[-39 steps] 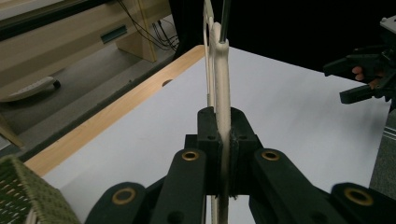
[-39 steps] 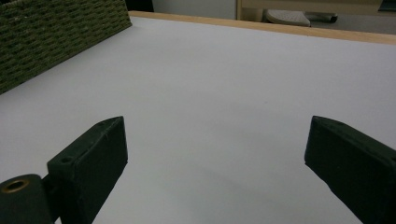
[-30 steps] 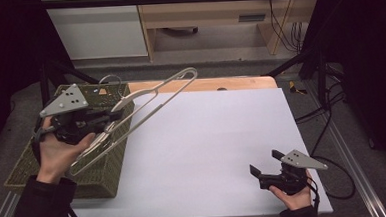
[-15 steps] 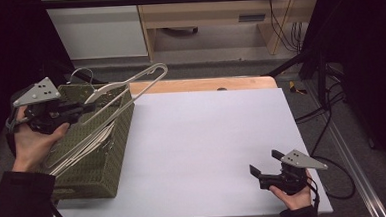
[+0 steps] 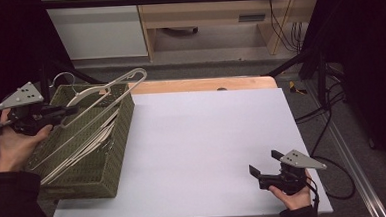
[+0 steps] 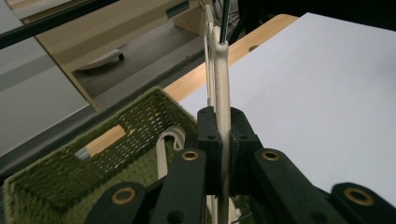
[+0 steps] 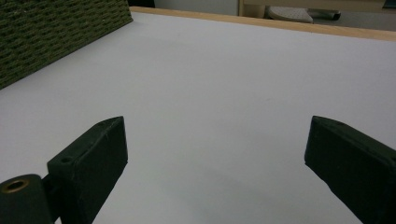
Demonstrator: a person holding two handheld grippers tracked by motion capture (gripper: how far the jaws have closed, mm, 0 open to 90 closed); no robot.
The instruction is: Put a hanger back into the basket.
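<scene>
Carrying the hanger (image 5: 107,88), left gripper (image 5: 73,109) has moved over the basket (image 5: 84,177).

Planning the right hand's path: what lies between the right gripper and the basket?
Bare white table only, per the high view, between the right gripper and the basket.

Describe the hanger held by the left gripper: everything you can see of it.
The hanger is pale cream, looks like plastic or painted wood, with a long flat arm, a thin lower bar and a wire hook at the far left end. It is held tilted above the green woven basket, its rounded tip pointing towards the table's back edge. The left gripper is shut on its arm, pads pressing both sides. More pale hangers lie in the basket beneath it.
</scene>
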